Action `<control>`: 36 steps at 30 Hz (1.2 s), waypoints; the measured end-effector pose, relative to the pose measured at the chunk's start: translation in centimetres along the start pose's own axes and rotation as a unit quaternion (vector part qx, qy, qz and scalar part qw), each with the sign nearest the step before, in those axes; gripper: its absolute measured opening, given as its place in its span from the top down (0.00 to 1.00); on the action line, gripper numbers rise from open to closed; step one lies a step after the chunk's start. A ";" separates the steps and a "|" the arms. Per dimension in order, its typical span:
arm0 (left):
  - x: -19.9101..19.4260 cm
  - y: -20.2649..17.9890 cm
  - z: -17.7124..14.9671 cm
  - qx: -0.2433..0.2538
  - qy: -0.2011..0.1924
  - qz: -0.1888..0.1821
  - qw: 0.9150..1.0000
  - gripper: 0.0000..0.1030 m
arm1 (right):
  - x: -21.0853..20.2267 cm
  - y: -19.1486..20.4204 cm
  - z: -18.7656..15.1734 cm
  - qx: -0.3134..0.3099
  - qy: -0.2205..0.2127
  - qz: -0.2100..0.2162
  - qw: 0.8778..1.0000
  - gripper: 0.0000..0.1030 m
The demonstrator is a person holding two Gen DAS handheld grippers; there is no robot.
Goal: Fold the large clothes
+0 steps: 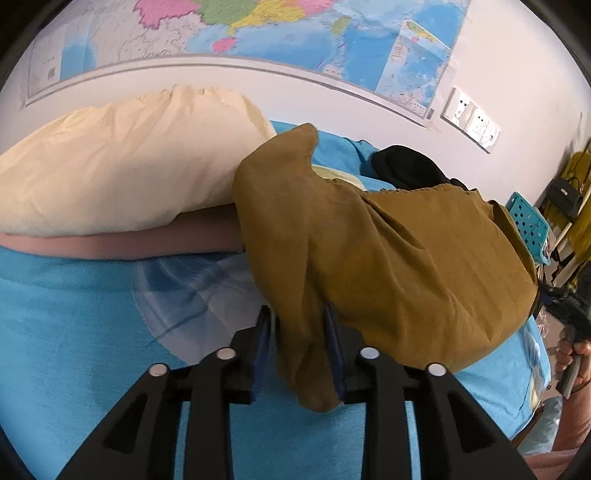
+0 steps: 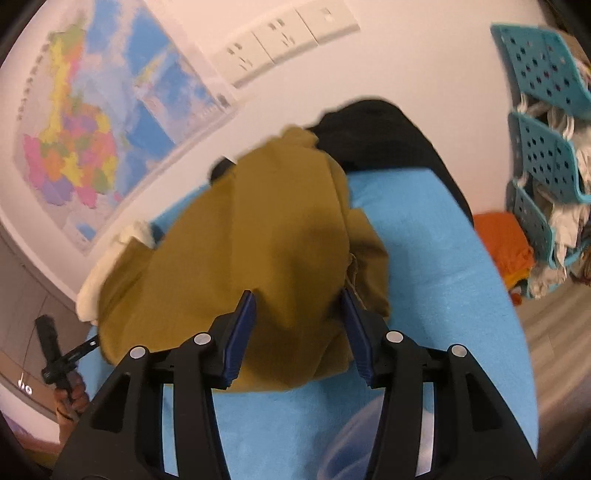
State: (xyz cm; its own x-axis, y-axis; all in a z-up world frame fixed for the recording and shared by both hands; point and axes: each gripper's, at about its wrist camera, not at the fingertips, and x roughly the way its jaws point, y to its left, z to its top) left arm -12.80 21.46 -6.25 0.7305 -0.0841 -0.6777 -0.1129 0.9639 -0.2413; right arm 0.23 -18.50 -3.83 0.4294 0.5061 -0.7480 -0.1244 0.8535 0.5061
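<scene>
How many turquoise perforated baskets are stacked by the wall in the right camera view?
3, stacked at the right edge: top basket, middle basket, bottom basket. Cloth spills from them, and the frame edge may hide more.

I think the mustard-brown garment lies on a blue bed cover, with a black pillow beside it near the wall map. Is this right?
Not quite. The pillow is cream, not black, as the left wrist view shows; the black thing there is another piece of clothing. The rest holds: the mustard-brown garment lies on the blue bed cover, below the wall map.

even indoor light, soft shadows; heavy fisheye bend + dark corners; right view motion-blurred, left sharper.
</scene>
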 end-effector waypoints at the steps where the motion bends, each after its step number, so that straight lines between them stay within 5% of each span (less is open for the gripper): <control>1: 0.0 0.1 -0.1 -0.003 0.001 0.000 1.000 0.65 | 0.3 -0.3 0.0 0.010 0.004 0.002 1.000 0.47; 7: -1.2 2.1 -1.1 -0.035 0.009 -0.031 0.999 0.46 | -1.5 -1.1 -1.1 0.037 0.005 0.006 0.999 0.38; 12: -1.9 3.1 -2.6 -0.060 0.021 -0.058 0.996 0.43 | -3.0 -0.9 -1.9 0.043 -0.003 0.013 0.999 0.35; 19: -2.0 2.6 -0.9 -0.027 -0.014 -0.031 0.999 0.37 | -2.6 1.3 -0.4 0.008 -0.019 0.020 1.000 0.29; 21: -1.7 2.5 -0.2 -0.015 -0.021 -0.039 0.999 0.43 | -1.9 1.7 -0.3 0.002 -0.015 0.021 1.000 0.29; 25: -0.3 2.4 0.3 -0.001 0.004 -0.095 0.995 0.96 | -1.3 2.2 -0.6 -0.012 -0.016 0.007 1.000 0.25; 34: -1.6 5.0 -1.5 -0.066 0.008 -0.094 0.993 0.97 | -1.7 0.3 -1.3 0.035 0.007 0.031 0.999 0.22; 36: -2.1 4.4 -2.0 -0.056 0.015 -0.089 0.994 0.78 | -1.9 -0.1 -1.9 0.046 0.012 0.045 0.998 0.20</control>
State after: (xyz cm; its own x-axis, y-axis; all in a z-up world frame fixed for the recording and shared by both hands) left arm -16.19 25.34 -7.32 0.7255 -0.2596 -0.6374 -0.0593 0.8991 -0.4337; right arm -2.28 -19.29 -3.23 0.3993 0.5834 -0.7072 -0.0779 0.7902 0.6079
